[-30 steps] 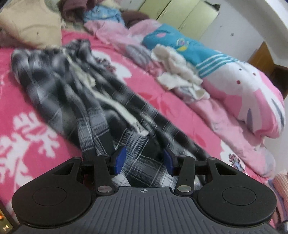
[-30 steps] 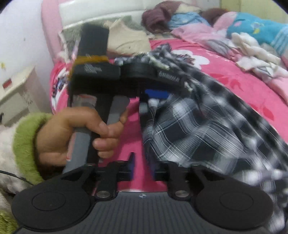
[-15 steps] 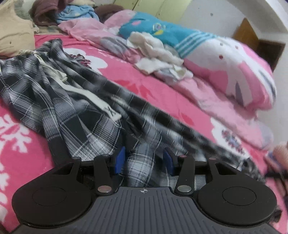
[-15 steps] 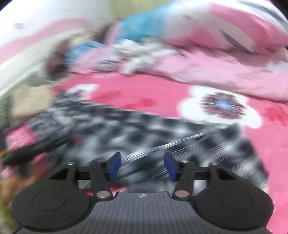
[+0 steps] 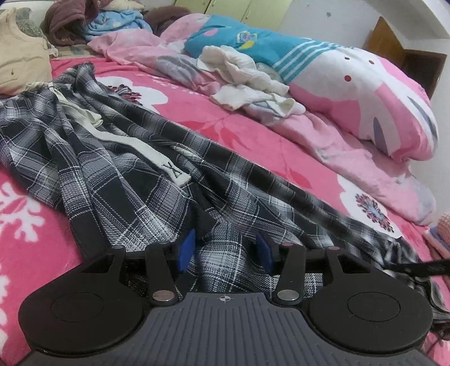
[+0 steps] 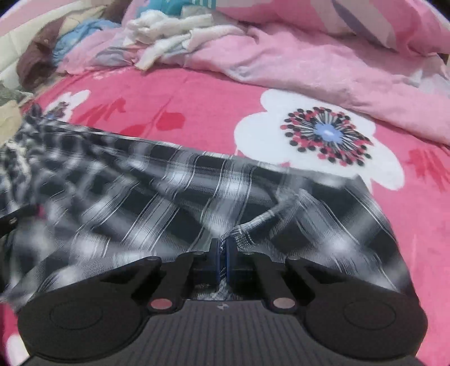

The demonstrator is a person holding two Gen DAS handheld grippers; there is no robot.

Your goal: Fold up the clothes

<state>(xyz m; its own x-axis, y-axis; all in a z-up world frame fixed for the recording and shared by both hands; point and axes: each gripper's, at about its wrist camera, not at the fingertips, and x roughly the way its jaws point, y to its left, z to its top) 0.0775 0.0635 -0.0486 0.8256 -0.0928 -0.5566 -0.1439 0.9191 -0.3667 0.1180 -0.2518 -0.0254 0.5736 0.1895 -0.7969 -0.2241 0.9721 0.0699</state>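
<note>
Black-and-white plaid trousers (image 5: 118, 174) with a cream drawstring (image 5: 135, 143) lie stretched across the pink flowered bedspread (image 5: 247, 124). My left gripper (image 5: 225, 252) hovers low over one end of them, open, with plaid cloth lying between its blue pads but not pinched. In the right wrist view the plaid trousers (image 6: 157, 197) spread out to the left, blurred by motion. My right gripper (image 6: 223, 253) is shut on a bunched hem of the cloth, which rises in a ridge from the pads.
A pink, white and teal quilt (image 5: 351, 93) is heaped along the far side, with cream cloths (image 5: 247, 81) on it. Brown and blue garments (image 5: 92, 22) and a beige garment (image 5: 19, 62) lie at the head end. A wooden door (image 5: 405, 56) stands beyond the bed.
My right gripper swung away from the left hand, came down at the trousers' other end and shut on the hem. My left gripper dropped lower over the cloth and stayed open.
</note>
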